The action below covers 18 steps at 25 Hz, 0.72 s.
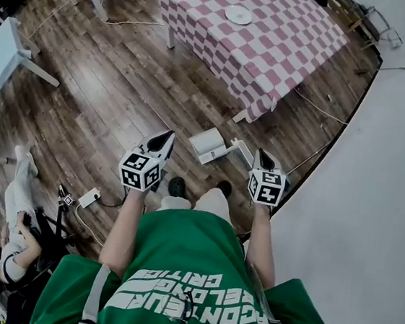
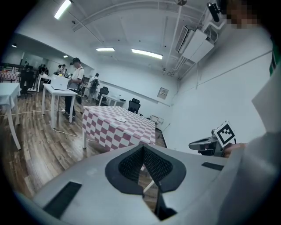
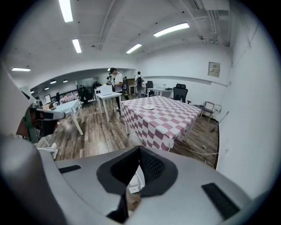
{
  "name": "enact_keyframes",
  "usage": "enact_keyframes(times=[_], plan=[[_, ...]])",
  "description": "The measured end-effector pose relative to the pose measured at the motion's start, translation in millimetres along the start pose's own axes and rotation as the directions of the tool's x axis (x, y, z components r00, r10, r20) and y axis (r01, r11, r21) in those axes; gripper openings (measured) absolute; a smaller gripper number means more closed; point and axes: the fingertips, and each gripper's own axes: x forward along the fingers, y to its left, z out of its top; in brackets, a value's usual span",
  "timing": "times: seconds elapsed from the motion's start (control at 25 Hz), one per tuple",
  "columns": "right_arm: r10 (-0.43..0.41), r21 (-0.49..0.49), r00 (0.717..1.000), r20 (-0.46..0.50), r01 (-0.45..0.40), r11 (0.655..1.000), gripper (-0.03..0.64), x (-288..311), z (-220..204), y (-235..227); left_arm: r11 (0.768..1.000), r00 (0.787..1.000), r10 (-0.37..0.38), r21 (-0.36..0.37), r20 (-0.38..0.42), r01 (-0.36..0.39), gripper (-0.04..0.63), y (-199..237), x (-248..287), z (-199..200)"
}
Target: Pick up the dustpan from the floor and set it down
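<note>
In the head view a white dustpan (image 1: 208,145) sits on the wood floor just ahead of my shoes. Its white handle (image 1: 241,150) slants toward my right gripper (image 1: 262,157), ending close beside the tip; I cannot tell whether they touch. The right gripper view shows the right gripper (image 3: 139,151) shut and empty, with the dustpan (image 3: 135,179) showing below the pads. My left gripper (image 1: 165,140) hangs left of the pan, apart from it. The left gripper (image 2: 143,149) is also shut and empty, with the handle (image 2: 149,185) visible beyond it.
A table with a red-and-white checked cloth (image 1: 253,33) and a white plate (image 1: 238,14) stands beyond the dustpan. White tables (image 1: 5,48) stand at the left. A cable (image 1: 317,109) and a power strip (image 1: 88,197) lie on the floor. A white wall (image 1: 371,213) runs along the right.
</note>
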Motion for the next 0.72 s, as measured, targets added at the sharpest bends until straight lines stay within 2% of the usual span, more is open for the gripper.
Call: enact_keyframes(times=[0.12,0.4,0.72], plan=[[0.010,0.042,0.999,0.047,-0.012,0.999,0.008,-18,-6,-1,0.999,1.000,-0.004,0.043,-0.006,0.004,0.003,-7,1,1],[0.007,0.097,0.994,0.107,-0.017,0.995,0.008,-50,-15,1,0.996,0.998,-0.061,0.068,-0.006,0.061,0.003,-33,9,5],[0.000,0.112,0.991,0.130,-0.014,0.994,0.008,-70,-25,-1,0.991,0.993,-0.110,0.078,-0.039,0.113,0.003,-52,20,-3]])
